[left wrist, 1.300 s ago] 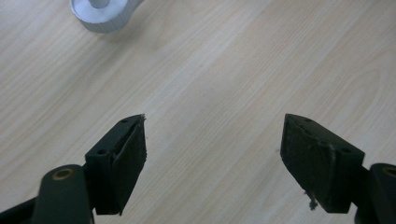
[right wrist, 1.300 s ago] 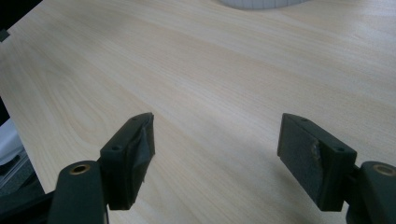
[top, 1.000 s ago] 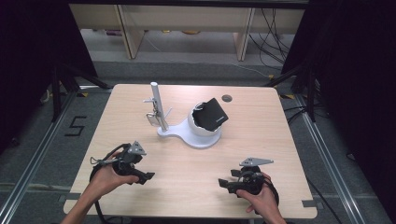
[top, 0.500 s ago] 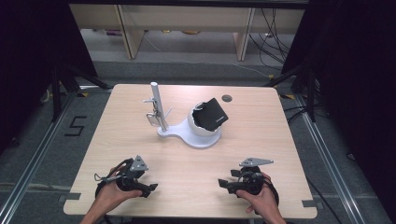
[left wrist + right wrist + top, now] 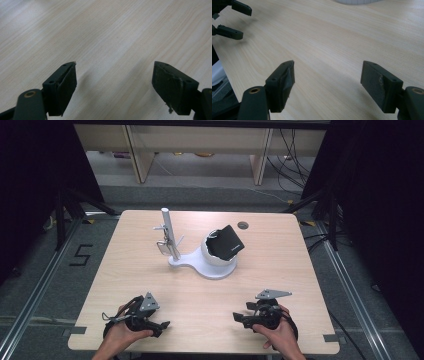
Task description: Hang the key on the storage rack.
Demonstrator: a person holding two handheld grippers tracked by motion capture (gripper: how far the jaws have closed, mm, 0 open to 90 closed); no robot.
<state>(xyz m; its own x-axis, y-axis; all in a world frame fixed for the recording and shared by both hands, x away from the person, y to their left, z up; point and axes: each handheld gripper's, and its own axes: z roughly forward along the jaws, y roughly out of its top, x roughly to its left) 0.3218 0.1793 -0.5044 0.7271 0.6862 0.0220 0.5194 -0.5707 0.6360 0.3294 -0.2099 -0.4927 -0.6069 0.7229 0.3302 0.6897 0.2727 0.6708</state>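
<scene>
At the left of the high view, the left tongs [image 5: 162,325] rest low on the near edge of the desk [image 5: 125,250], gripped by the person's left hand [image 5: 122,336], with a grey three-cornered plate on top and a cable looping off to the side. Their tips aim toward the middle of the desk. In the left gripper view the two black jaws stand wide apart, with bare pale wood between them and nothing held.

Farther back, near the middle of the desk, stands a white stand [image 5: 200,262]. Its flat foot lies on the wood. At its left end a slim white post [image 5: 167,227] rises upright, with thin wire clips partway up. At its right end sits a rounded white cup, and a black box [image 5: 227,242] lies tilted in that cup, one corner up. Behind it, close to the far edge, is a small round hole [image 5: 243,225] in the desktop.

At the right, the right tongs [image 5: 237,317] lie near the front edge in the right hand [image 5: 277,332], tips aimed leftward toward the other pair. In the right gripper view their jaws are wide as well, empty, over bare wood; the left tongs show far off at the upper left, and the stand's white edge at the top.

Both tongs sit well apart from the stand and from each other.
</scene>
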